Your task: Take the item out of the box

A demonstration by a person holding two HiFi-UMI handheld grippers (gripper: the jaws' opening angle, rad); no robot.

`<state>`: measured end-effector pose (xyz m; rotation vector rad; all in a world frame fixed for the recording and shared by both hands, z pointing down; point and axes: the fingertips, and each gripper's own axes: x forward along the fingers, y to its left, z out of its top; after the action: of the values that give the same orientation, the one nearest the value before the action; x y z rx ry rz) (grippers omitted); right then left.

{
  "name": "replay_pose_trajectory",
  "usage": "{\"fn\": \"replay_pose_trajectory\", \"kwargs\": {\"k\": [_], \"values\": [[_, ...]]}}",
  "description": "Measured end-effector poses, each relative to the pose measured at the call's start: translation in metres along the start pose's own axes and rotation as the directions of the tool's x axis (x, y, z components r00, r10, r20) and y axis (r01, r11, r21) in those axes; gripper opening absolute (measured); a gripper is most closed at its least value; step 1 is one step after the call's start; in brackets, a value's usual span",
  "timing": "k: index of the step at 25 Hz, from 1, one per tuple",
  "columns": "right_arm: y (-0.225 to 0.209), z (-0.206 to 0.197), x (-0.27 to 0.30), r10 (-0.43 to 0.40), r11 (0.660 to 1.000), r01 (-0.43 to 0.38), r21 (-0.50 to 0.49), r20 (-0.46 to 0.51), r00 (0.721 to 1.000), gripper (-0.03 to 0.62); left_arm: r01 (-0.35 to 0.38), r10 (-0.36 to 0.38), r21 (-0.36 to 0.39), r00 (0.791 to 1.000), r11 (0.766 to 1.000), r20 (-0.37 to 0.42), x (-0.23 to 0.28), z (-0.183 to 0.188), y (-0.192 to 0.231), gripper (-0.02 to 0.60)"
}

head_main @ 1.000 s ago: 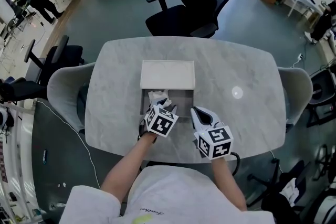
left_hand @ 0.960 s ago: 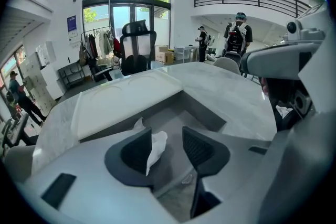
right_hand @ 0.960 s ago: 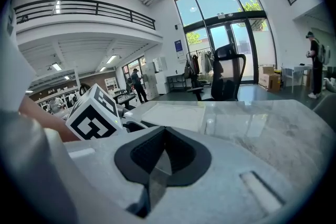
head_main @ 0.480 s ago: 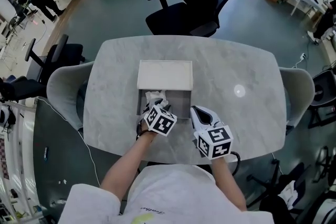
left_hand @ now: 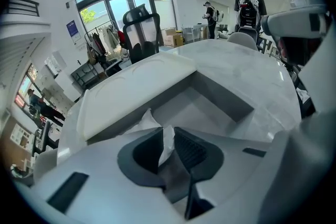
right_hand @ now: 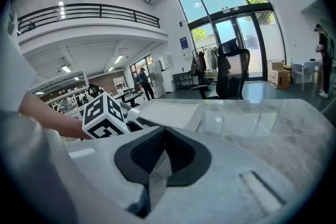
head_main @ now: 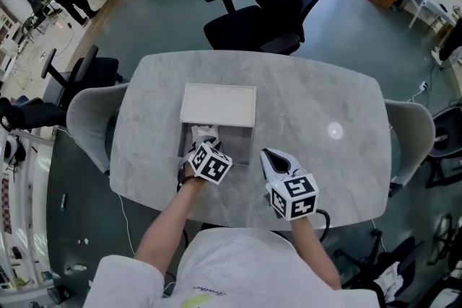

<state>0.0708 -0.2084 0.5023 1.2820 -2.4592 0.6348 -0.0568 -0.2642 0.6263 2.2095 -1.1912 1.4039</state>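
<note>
An open white box [head_main: 242,149] lies on the marble table, with its lid [head_main: 218,105] flat behind it. A crumpled white paper item [head_main: 203,133] sits in the box's near-left corner. My left gripper [head_main: 200,146] reaches into that corner. Its jaws are closing, and in the left gripper view a fold of the white paper item [left_hand: 167,138] stands pinched between the dark pads [left_hand: 192,150]. The rest of the box [left_hand: 227,102] looks bare inside. My right gripper [head_main: 268,156] rests shut on the table to the right of the box, holding nothing.
A black office chair [head_main: 271,7] stands behind the table and grey chairs [head_main: 90,119] flank it. A bright spot of light [head_main: 334,130] lies on the tabletop at right. In the right gripper view, the left gripper's marker cube [right_hand: 105,115] shows beside the lid [right_hand: 169,109].
My left gripper has edged a little forward and left, down onto the white paper in the box's corner. The right gripper has stayed where it was.
</note>
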Motion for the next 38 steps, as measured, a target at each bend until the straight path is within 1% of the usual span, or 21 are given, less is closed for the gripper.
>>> {"fn": "replay_pose_trajectory", "kwargs": {"k": [2, 5, 8, 13, 19, 21, 25, 30, 35, 38], "values": [[-0.004, 0.002, -0.003, 0.012, 1.000, -0.012, -0.006, 0.005, 1.000, 0.003, -0.004, 0.004, -0.003, 1.000, 1.000, -0.003, -0.001, 0.000, -0.001, 0.057], [-0.005, 0.005, -0.005, 0.037, 0.999, -0.036, -0.018, 0.013, 0.999, 0.003, -0.009, 0.008, -0.033, 1.000, 0.999, -0.008, -0.006, -0.005, -0.003, 0.040], [-0.001, 0.007, -0.005, 0.059, 0.998, -0.058, -0.032, 0.014, 0.998, 0.003, -0.025, 0.025, -0.058, 1.000, 0.998, 0.005, -0.014, -0.010, 0.000, 0.029], [0.009, 0.010, -0.006, 0.108, 0.993, -0.107, -0.057, 0.011, 0.994, 0.003, -0.064, 0.071, -0.118, 0.996, 0.991, 0.053, -0.034, -0.008, 0.004, 0.025], [0.020, 0.009, -0.010, 0.164, 0.983, -0.163, -0.087, 0.007, 0.986, 0.003, -0.113, 0.139, -0.194, 0.982, 0.974, 0.127, -0.063, -0.001, 0.005, 0.023], [0.023, 0.010, -0.011, 0.179, 0.979, -0.177, -0.097, 0.013, 0.984, 0.003, -0.132, 0.169, -0.223, 0.973, 0.966, 0.156, -0.074, 0.002, 0.006, 0.023], [0.029, 0.012, -0.017, 0.205, 0.973, -0.200, -0.116, 0.029, 0.978, 0.003, -0.165, 0.229, -0.277, 0.948, 0.947, 0.219, -0.099, 0.009, 0.006, 0.023], [0.036, 0.014, -0.023, 0.242, 0.962, -0.236, -0.135, 0.031, 0.970, 0.003, -0.185, 0.281, -0.334, 0.922, 0.924, 0.266, -0.129, 0.014, 0.002, 0.023], [0.047, 0.014, -0.030, 0.289, 0.946, -0.280, -0.162, 0.034, 0.957, 0.003, -0.190, 0.339, -0.423, 0.888, 0.886, 0.312, -0.161, 0.011, -0.004, 0.023], [0.056, 0.016, -0.033, 0.320, 0.934, -0.308, -0.183, 0.037, 0.947, 0.003, -0.190, 0.375, -0.479, 0.867, 0.857, 0.327, -0.181, 0.004, -0.009, 0.023]]}}
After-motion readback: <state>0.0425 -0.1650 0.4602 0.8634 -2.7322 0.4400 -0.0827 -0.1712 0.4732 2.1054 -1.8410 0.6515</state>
